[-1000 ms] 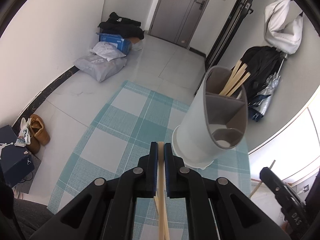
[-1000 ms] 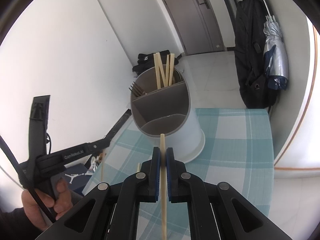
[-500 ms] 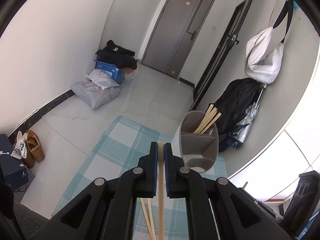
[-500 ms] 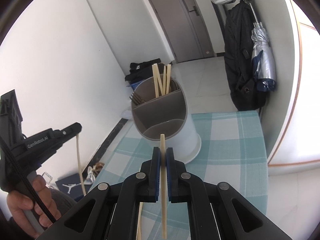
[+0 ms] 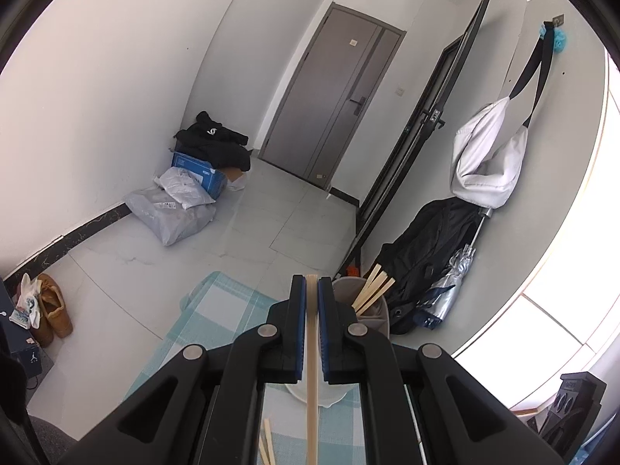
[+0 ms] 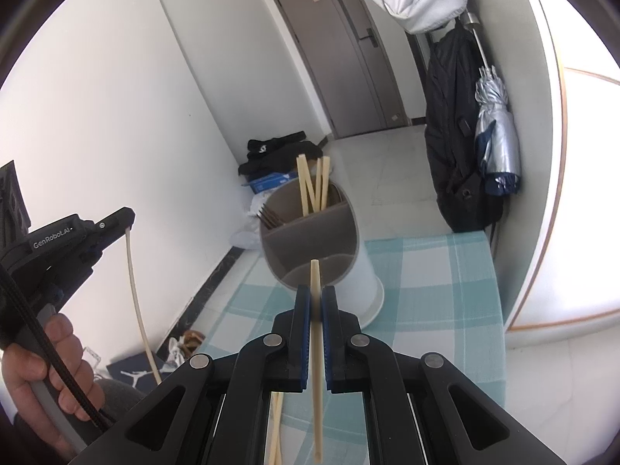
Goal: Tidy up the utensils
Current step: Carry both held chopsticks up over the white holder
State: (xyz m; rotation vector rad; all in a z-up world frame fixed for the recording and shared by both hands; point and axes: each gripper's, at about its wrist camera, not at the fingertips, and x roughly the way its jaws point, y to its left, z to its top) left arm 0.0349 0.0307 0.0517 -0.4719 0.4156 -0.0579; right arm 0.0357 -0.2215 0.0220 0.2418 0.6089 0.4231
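Three chopsticks [image 6: 314,190] and forks [image 6: 271,217] stand in the divided holder [image 6: 310,232] on the checked bench [image 6: 426,290]; each claw, left [image 5: 312,290] and right [image 6: 316,302], clamps one chopstick above it, grey door [image 6: 348,50] beyond.

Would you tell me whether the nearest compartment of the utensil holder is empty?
It looks empty: the nearest compartment shows only bare floor, while chopsticks and forks stand in the rear ones.
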